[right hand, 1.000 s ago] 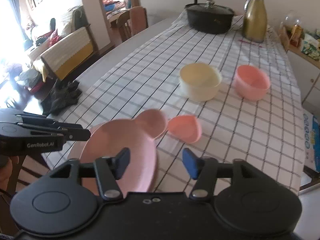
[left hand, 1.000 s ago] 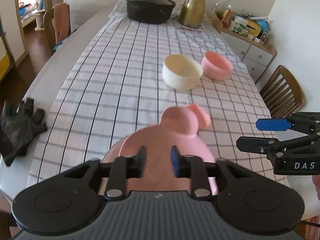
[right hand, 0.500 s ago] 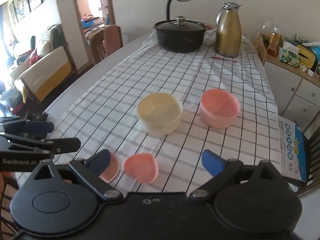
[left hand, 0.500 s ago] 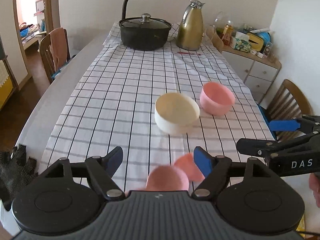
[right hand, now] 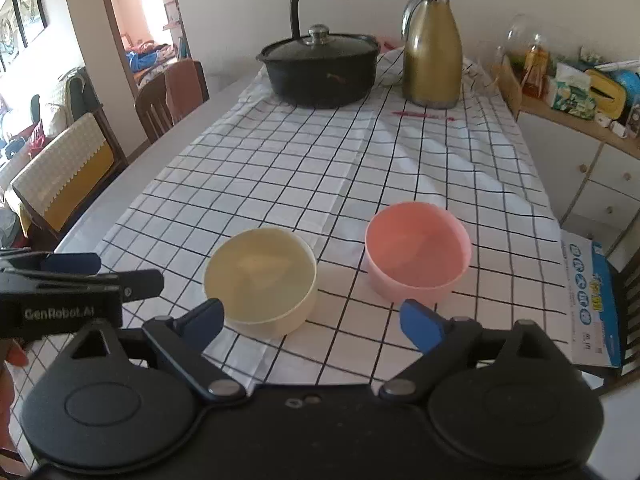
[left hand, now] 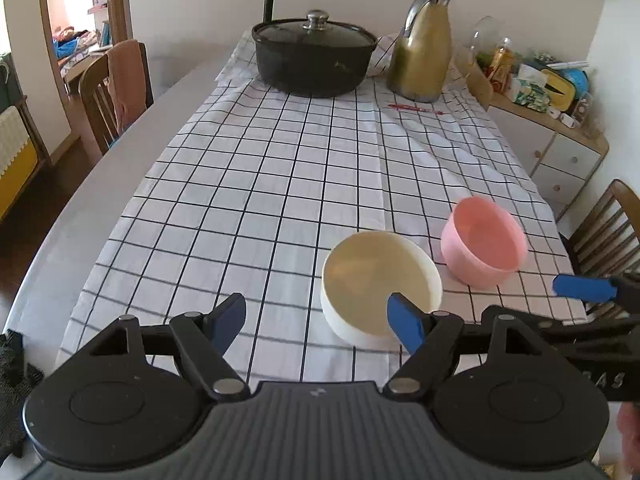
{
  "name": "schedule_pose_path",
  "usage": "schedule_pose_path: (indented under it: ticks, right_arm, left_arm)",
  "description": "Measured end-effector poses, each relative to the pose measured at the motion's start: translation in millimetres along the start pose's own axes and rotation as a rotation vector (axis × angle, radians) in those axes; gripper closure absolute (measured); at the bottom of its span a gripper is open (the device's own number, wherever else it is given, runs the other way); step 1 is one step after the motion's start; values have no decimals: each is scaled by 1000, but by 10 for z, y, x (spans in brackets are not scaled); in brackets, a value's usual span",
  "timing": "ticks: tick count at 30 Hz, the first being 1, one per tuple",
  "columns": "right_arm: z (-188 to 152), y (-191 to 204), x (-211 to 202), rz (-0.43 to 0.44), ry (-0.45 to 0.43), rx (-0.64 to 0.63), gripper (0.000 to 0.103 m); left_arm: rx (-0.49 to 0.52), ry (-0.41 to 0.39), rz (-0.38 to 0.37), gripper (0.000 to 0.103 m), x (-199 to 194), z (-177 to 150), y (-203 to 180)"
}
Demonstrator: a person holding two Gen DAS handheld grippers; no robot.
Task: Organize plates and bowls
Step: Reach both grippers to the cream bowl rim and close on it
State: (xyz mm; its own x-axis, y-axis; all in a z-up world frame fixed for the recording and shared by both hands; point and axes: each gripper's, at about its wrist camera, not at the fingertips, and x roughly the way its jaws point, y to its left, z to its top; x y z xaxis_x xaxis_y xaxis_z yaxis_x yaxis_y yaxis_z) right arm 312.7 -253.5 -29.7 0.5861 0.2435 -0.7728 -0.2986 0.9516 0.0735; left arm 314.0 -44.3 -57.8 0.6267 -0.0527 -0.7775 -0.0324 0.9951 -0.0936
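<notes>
Right wrist view: cream bowl and pink bowl sit unstacked, both grippers, left and right, gape empty; plates aren't visible, so maybe halfway.

Left gripper, right gripper: fingers spread, empty.

Matt plastic cream bowl and pink bowl sit on creased checked cloth, beyond them a glossy metal jug.
</notes>
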Motion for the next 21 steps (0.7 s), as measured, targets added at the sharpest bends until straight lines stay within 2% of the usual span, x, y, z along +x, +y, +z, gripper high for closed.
schedule_pose_path:
  ticks: [2,5,9,15,17,18,20,21]
  right_arm:
    - [25,-26,122,6,21,5,16]
    - [60,-64,315,17,63,35,27]
    - [77,-82,549,68,119,63,37]
    - [85,-53,795,47,144,54,49]
    - [89,-59,867,44,154,58,52]
    - [91,-63,893,40,158,62,55]
    - [94,-79,929,38,169,69,58]
    - [96,-89,935,40,172,75,61]
  left_arm:
    - [1,9,8,25,119,49,-18]
    - [-3,29,11,25,293,92,-37]
    - [-6,58,16,25,507,108,-53]
    - [1,72,19,26,745,110,-72]
    - [-7,76,20,32,807,102,-70]
    - [-9,82,15,40,831,108,-67]
    - [-13,97,15,45,887,109,-67]
    - [-13,101,16,52,908,109,-71]
